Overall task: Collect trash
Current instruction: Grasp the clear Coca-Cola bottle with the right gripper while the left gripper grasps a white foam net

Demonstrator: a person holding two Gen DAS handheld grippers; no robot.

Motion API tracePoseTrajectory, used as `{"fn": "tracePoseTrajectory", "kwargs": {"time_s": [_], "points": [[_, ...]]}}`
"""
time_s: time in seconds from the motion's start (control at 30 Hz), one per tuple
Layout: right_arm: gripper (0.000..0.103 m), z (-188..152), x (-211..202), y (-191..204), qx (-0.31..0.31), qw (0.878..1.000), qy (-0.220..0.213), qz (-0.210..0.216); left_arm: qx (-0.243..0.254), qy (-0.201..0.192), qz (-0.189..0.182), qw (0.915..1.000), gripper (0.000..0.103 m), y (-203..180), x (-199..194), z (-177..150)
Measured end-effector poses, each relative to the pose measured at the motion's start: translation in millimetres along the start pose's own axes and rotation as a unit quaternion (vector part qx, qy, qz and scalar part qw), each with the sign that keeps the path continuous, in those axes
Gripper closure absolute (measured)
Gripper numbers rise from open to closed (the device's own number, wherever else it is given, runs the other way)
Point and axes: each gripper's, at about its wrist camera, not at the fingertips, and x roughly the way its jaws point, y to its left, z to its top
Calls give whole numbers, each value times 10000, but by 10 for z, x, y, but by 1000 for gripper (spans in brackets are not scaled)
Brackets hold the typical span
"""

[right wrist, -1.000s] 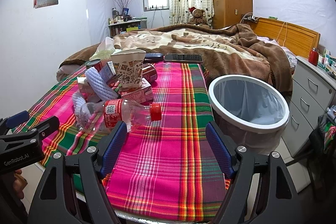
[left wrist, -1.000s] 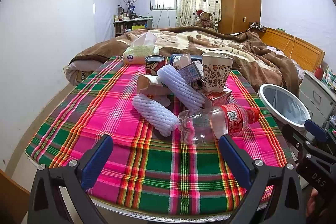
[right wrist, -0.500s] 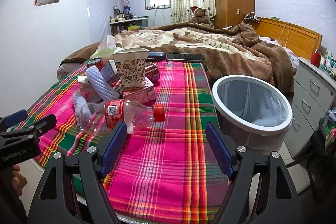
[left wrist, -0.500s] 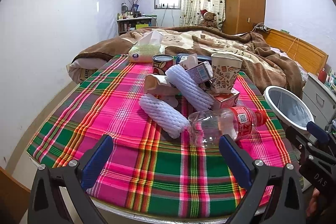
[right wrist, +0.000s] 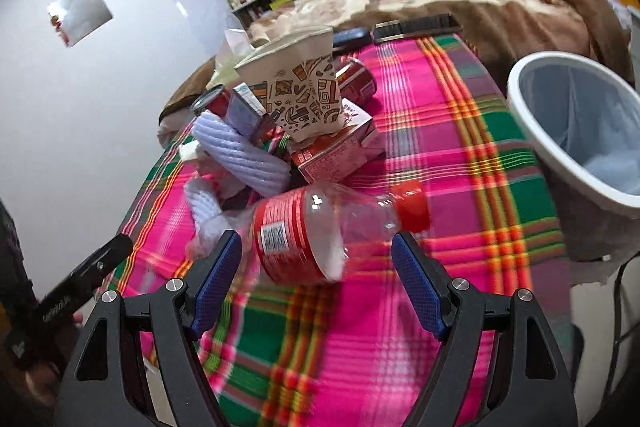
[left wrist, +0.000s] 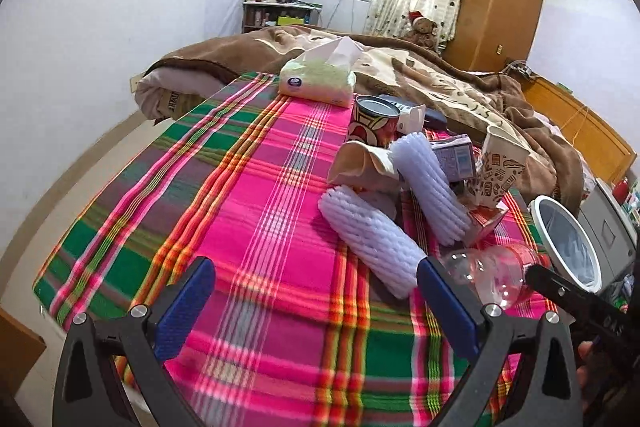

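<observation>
Table: the table under the pink, green and red plaid cloth (left wrist: 248,211) carries all the trash in one heap toward its right half, within reach of both claws.
Bin: the round white-rimmed bin with a pale liner (right wrist: 576,131) stands just beside the table's right edge, mouth open upward; judged to be the drop point, so the nearest items have a short carry.
Right claw: the black right claw with blue pads (right wrist: 316,279) is spread wide, clamped on nothing, with the bottle lying just ahead between the pads; judged to be lined up for a grasp across the body.
Left claw: the black left claw with blue pads (left wrist: 316,307) is also spread apart and empty, hovering over bare cloth near the foam sleeve.
Bottle: the clear plastic bottle with red label and red cap (right wrist: 316,231) lies on its side at the heap's near edge, cap toward the bin; the easiest first pick.
Foam sleeves: two white ribbed foam net sleeves (left wrist: 372,239) lie side by side, one leaning on the heap.
Paper cup: the patterned paper cup (right wrist: 304,91) sits on top of small red cartons (right wrist: 332,155); lifting the lower items first could topple it.
</observation>
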Motion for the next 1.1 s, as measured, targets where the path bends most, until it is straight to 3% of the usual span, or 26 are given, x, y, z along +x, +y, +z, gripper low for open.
{"fn": "tracePoseTrajectory", "kwargs": {"time_s": [0.23, 0.4, 0.73, 0.87, 0.93, 1.0, 1.1], "points": [[24, 141, 276, 90, 179, 9995, 258, 94, 28, 207, -55, 9998, 1, 25, 195, 88], [24, 290, 397, 250, 52, 9989, 446, -118, -67, 359, -54, 9993, 1, 104, 315, 146], [24, 377, 403, 340, -786, 9923, 857, -419, -172, 907, -581, 9940, 1, 53, 706, 251], [25, 382, 346, 227, -788, 9919, 950, -304, -402, 981, -983, 9895, 5, 6, 802, 296], [25, 389, 305, 205, -927, 9904, 945, -394, -369, 1131, -987, 9880, 6, -52, 887, 295], [25, 413, 286, 181, -1019, 9889, 985, -451, -359, 1312, -1073, 9849, 16, -110, 978, 280], [25, 433, 264, 144, -1143, 9867, 1012, -553, -273, 1391, -1064, 9842, 16, -185, 1024, 249]]}}
